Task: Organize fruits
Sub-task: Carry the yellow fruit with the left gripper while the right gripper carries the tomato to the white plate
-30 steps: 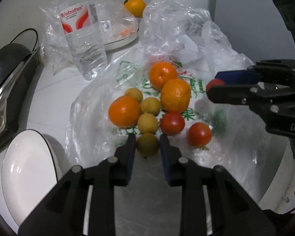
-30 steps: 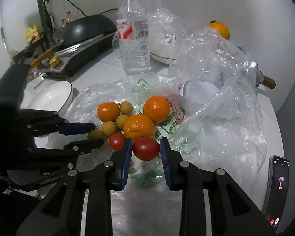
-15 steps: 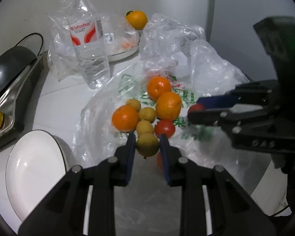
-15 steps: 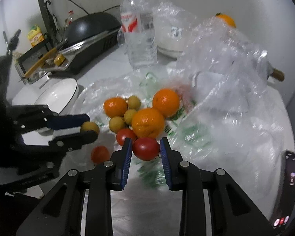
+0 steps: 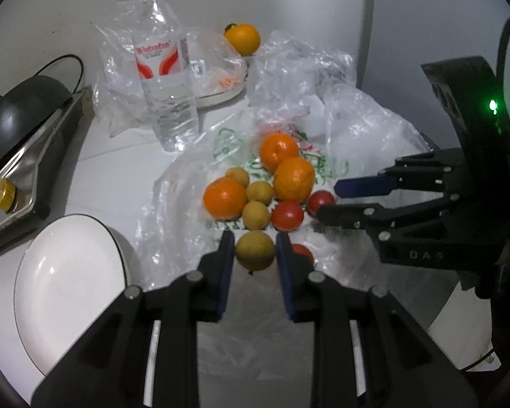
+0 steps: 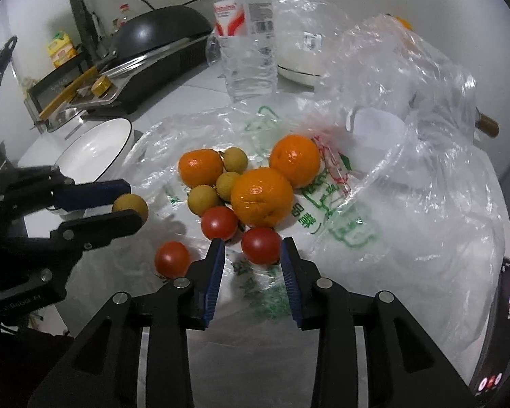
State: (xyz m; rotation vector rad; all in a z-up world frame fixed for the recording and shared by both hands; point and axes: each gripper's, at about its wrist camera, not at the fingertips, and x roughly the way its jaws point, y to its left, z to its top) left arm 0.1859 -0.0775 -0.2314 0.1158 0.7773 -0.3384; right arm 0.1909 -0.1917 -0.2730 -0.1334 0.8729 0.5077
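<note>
My left gripper [image 5: 253, 238] is shut on a small yellow-brown round fruit [image 5: 255, 250], held just above the printed plastic bag [image 5: 187, 183]. On the bag lie three oranges [image 5: 225, 198], several more small yellow fruits [image 5: 255, 215] and red tomatoes [image 5: 287, 216]. My right gripper [image 6: 252, 242] has its jaws opening around one tomato [image 6: 261, 245]. That tomato rests on the bag, and a gap shows beside the left pad. A lone tomato [image 6: 171, 259] lies to its left. The right wrist view also shows the left gripper [image 6: 129, 200] with its fruit [image 6: 131, 205].
A white bowl [image 5: 68, 289] sits at the near left. Behind it stands a black pan on a stove [image 5: 20, 125]. A water bottle [image 5: 168, 81], a bagged dish with an orange [image 5: 242, 39] and crumpled clear plastic [image 6: 408, 102] stand at the back. A phone [image 6: 499, 333] lies near right.
The left gripper rose and drew back, lifting the yellow fruit off the bag. The right gripper sank a little, and its jaws widened off the tomato.
</note>
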